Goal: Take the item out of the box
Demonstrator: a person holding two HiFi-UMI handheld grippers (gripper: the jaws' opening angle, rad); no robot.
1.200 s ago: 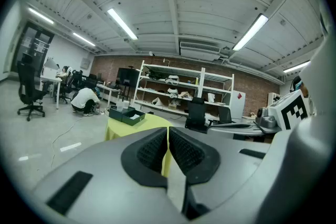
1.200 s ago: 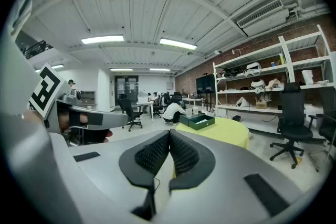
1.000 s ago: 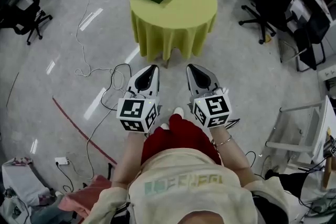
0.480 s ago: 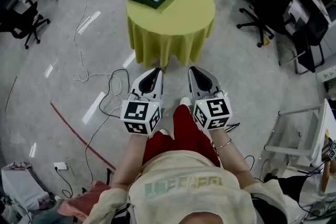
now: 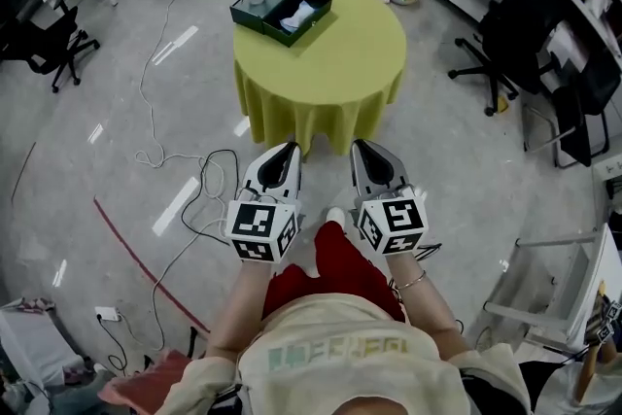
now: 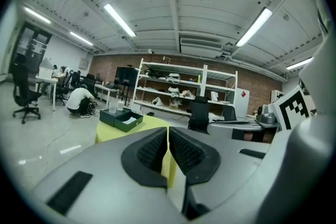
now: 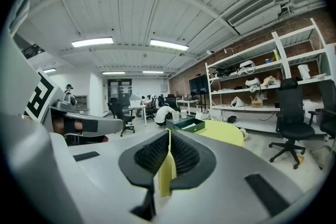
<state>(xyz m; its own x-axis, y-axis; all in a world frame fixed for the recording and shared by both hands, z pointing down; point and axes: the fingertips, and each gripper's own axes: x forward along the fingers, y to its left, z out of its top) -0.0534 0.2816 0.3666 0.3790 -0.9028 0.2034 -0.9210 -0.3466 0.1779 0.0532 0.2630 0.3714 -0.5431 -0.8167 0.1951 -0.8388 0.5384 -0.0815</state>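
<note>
Both the left tool [image 5: 286, 151] and right tool [image 5: 360, 147] are pressed together, empty. Approach step: next, reach the table [image 5: 342, 58] and its box [image 5: 259, 26].

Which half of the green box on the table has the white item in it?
The right half in the head view, nearer the middle of the table; the white item lies in it.

My left gripper [image 5: 282, 154] and right gripper [image 5: 366, 151] have smooth, matt grey plastic shells. Their pads [image 6: 151, 150] are black, finely ribbed and look rubbery. At upper centre, soft yellow-green cloth [image 5: 321, 102] hangs in folds under a matt dark-green box [image 5: 258, 26]. The grey floor [image 5: 117, 141] is glossy.
</note>
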